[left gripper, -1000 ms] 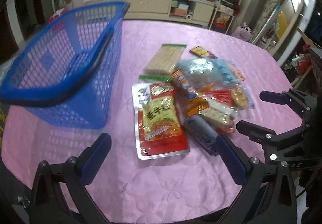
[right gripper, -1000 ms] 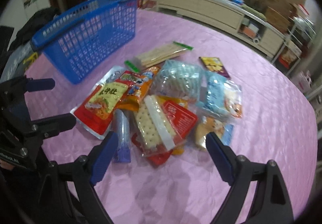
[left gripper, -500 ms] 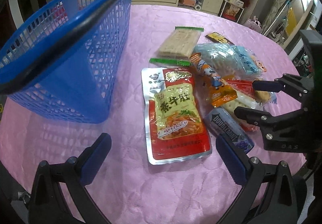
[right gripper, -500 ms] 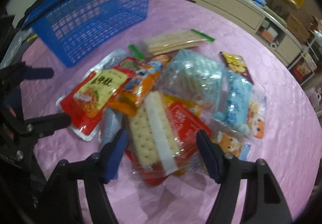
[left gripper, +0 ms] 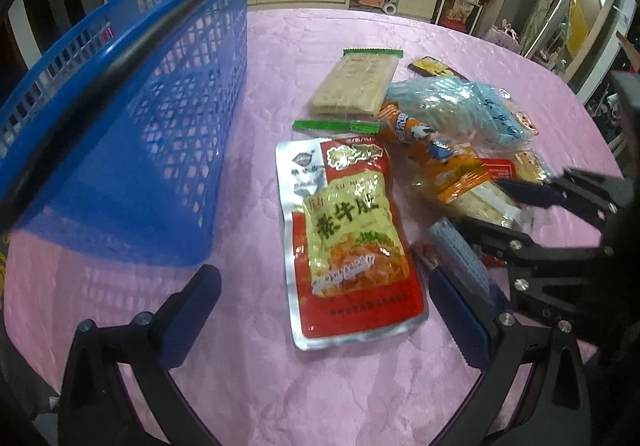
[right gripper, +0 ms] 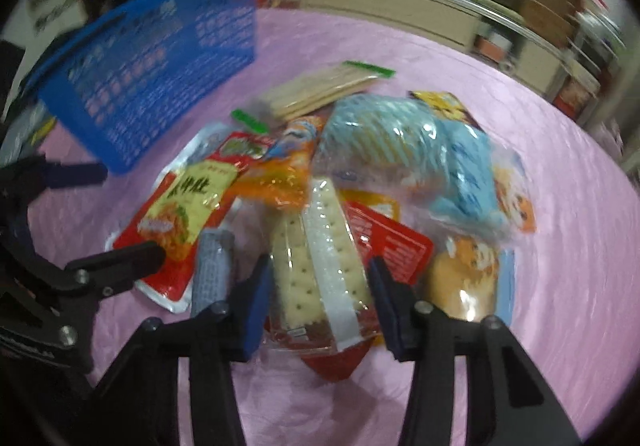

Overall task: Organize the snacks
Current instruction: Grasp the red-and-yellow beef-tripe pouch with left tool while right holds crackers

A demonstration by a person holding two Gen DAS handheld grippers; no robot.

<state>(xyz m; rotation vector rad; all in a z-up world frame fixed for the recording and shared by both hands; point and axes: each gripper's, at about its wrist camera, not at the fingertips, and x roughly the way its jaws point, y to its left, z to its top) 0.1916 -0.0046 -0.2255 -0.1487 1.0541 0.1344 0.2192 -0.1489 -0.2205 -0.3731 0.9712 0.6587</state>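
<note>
The right gripper (right gripper: 318,296) is closing around the cracker pack (right gripper: 316,258), pads not visibly pressing, its near end hidden; the left gripper (left gripper: 324,316) gapes over the red pouch (left gripper: 348,234); beyond, blurred snacks overlap; the blue basket (left gripper: 132,117) is cut off at the left.

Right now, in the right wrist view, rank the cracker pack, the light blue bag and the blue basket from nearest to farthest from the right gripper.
1. Cracker pack: between the closing right gripper fingers.
2. Light blue bag: behind it, mid-pile.
3. Blue basket: far left, at the back.
</note>
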